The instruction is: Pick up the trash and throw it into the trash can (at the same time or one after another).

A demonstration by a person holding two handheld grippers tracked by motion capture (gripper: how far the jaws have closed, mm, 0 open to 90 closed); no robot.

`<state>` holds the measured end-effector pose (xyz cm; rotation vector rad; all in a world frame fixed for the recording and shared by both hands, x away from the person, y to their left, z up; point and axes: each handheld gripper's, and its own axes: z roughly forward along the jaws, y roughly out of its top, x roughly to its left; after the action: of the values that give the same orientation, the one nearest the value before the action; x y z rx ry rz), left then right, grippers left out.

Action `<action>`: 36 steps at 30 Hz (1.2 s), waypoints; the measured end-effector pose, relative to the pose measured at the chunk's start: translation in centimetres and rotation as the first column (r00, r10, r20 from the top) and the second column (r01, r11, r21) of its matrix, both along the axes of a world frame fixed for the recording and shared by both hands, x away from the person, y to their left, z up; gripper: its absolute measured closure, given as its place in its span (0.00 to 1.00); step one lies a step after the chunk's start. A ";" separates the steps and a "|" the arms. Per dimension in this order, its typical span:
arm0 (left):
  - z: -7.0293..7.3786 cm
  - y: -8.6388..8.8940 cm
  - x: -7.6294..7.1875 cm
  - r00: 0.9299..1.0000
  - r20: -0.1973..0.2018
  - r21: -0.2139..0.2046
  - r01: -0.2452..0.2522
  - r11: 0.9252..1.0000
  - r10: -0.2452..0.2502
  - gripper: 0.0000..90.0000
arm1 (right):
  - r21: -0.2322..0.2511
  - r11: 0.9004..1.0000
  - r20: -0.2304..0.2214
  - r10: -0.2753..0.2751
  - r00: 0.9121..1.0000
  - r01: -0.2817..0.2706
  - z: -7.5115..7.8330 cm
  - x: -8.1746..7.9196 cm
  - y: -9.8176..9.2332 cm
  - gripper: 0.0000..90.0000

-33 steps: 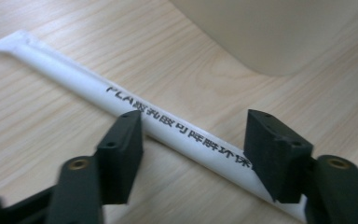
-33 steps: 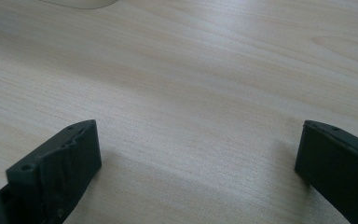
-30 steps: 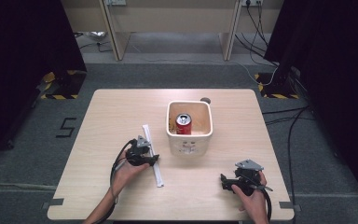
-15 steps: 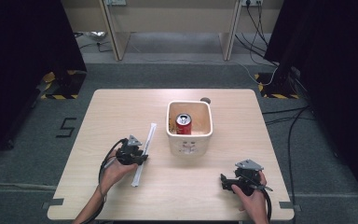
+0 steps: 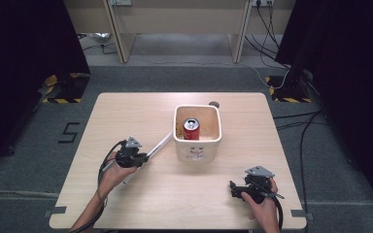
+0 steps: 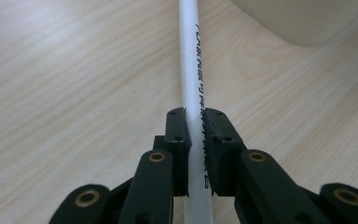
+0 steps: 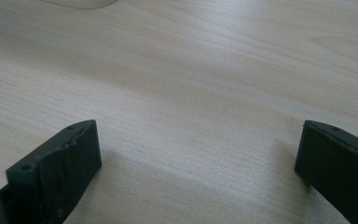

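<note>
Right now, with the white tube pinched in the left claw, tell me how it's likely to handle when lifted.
The white tube runs straight on past the left claw, so it is probably stiff. It looks thin and hollow, so likely light. It is round and smooth, so it may roll if set down, and being gripped away from its middle, it may swivel between the pads.

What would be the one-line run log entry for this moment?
left gripper: shut on white tube | right gripper: open, over table | red can: in white bin
</note>
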<state>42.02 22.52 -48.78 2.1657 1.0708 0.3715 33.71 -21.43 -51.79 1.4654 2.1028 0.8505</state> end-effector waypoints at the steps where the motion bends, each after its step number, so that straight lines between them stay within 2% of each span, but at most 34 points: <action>1: 0.4 0.2 0.0 1.000 0.008 -0.004 -0.005 1.000 0.005 0.89 | 0.000 1.000 0.000 0.000 1.000 0.000 0.0 0.0 0.0 0.00; 2: 0.4 0.2 0.0 1.000 0.008 -0.004 -0.005 1.000 0.005 0.89 | 0.000 1.000 0.000 0.000 1.000 0.000 0.0 0.0 0.0 0.00; 8: 3.6 1.4 0.0 0.998 0.061 -0.010 -0.008 1.000 0.008 0.89 | 0.000 1.000 0.000 0.001 1.000 -0.001 0.0 0.0 0.0 0.00; 9: 3.6 1.4 0.0 0.998 0.061 -0.010 -0.008 1.000 0.008 0.89 | 0.000 1.000 0.000 0.000 1.000 0.000 0.0 0.0 0.0 0.00; 11: 5.2 1.5 0.0 0.997 0.083 -0.012 0.007 1.000 -0.006 0.89 | 0.000 1.000 0.000 0.001 1.000 -0.001 0.0 0.0 0.0 0.00; 13: 6.2 1.6 0.1 0.995 0.095 -0.016 0.013 1.000 -0.012 0.89 | 0.000 1.000 0.000 0.002 1.000 -0.002 0.0 0.0 0.0 0.00; 14: 6.2 1.6 0.1 0.995 0.095 -0.016 0.013 1.000 -0.012 0.89 | 0.000 1.000 0.000 0.002 1.000 -0.002 0.0 0.0 0.0 0.00; 15: 7.1 1.7 0.1 0.994 0.105 -0.020 0.022 1.000 -0.019 0.89 | 0.000 1.000 0.000 0.000 1.000 0.000 0.0 0.0 0.0 0.00; 18: 8.6 1.8 0.1 0.992 0.123 -0.026 0.037 0.999 -0.034 0.89 | 0.000 1.000 0.000 0.000 1.000 0.000 0.0 0.0 0.0 0.00; 19: 8.6 1.8 0.1 0.992 0.123 -0.026 0.037 0.999 -0.034 0.89 | 0.000 1.000 0.000 0.000 1.000 0.000 0.0 0.0 0.0 0.00; 21: 10.2 1.8 0.0 0.989 0.139 -0.037 0.058 0.998 -0.052 0.89 | -0.002 1.000 0.000 0.003 1.000 -0.003 0.0 0.0 0.0 0.00; 23: 10.7 1.8 0.0 0.988 0.143 -0.044 0.068 0.997 -0.061 0.89 | -0.002 1.000 0.000 0.003 1.000 -0.003 0.0 0.0 0.0 0.00; 24: 11.7 1.5 -0.1 0.985 0.153 -0.054 0.087 0.995 -0.078 0.89 | -0.002 1.000 0.002 0.002 1.000 -0.002 0.0 0.0 0.0 0.00; 25: 11.7 1.5 -0.1 0.985 0.153 -0.054 0.087 0.995 -0.078 0.89 | -0.002 1.000 0.002 0.002 1.000 -0.002 0.0 0.0 0.0 0.00; 29: 13.5 0.5 0.0 0.978 0.170 -0.064 0.132 0.989 -0.120 0.89 | -0.001 1.000 0.003 0.004 1.000 -0.004 0.0 0.0 0.0 0.00; 30: 14.1 -0.2 0.3 0.975 0.171 -0.070 0.153 0.986 -0.139 0.89 | -0.001 1.000 0.003 0.003 1.000 -0.003 0.0 0.0 0.0 0.00; 32: 14.3 -0.6 0.4 0.974 0.172 -0.073 0.162 0.984 -0.148 0.89 | -0.001 1.000 0.003 0.003 1.000 -0.003 0.0 0.0 0.0 0.00; 36: 15.0 -2.7 1.3 0.968 0.174 -0.076 0.195 0.978 -0.180 0.89 | -0.003 1.000 0.002 0.003 1.000 -0.003 0.0 0.0 0.0 0.00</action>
<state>43.34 19.79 -33.79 2.0919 0.7683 0.3995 33.72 -21.46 -51.80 1.4595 2.1042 0.8498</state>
